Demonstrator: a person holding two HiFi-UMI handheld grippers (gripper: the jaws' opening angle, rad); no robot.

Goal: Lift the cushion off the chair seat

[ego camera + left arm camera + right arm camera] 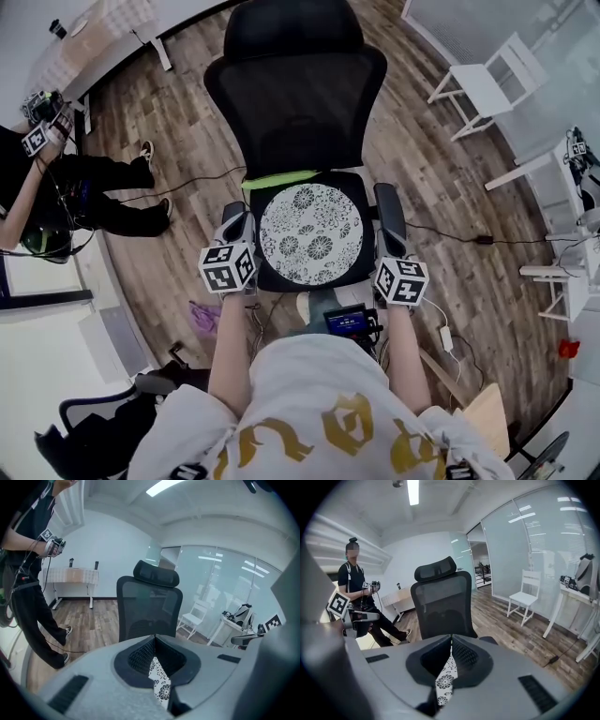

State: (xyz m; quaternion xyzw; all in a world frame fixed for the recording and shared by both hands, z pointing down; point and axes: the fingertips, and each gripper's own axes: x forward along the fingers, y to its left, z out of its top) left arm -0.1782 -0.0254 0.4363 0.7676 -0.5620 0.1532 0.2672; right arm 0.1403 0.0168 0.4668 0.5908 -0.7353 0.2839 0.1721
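Observation:
The cushion (pixel 311 234), white with a black flower print, lies flat on the seat of a black mesh office chair (pixel 295 94). My left gripper (pixel 240 225) hovers by the seat's left side over the armrest, and my right gripper (pixel 394 258) by the right armrest (pixel 389 216). Both point toward the backrest. In the left gripper view the jaws (pixel 154 638) meet at their tips, and a strip of the flower print (pixel 159 681) shows in the slit below them. The right gripper view shows the same: tips (pixel 451 637) together, print (pixel 444 684) below. Nothing appears to be held.
A person in black (pixel 56 187) stands at the left holding another gripper device. A white chair (pixel 487 84) and white tables (pixel 562 234) stand at the right. Cables (pixel 450 234) run across the wooden floor. A second office chair (pixel 103 422) sits behind me on the left.

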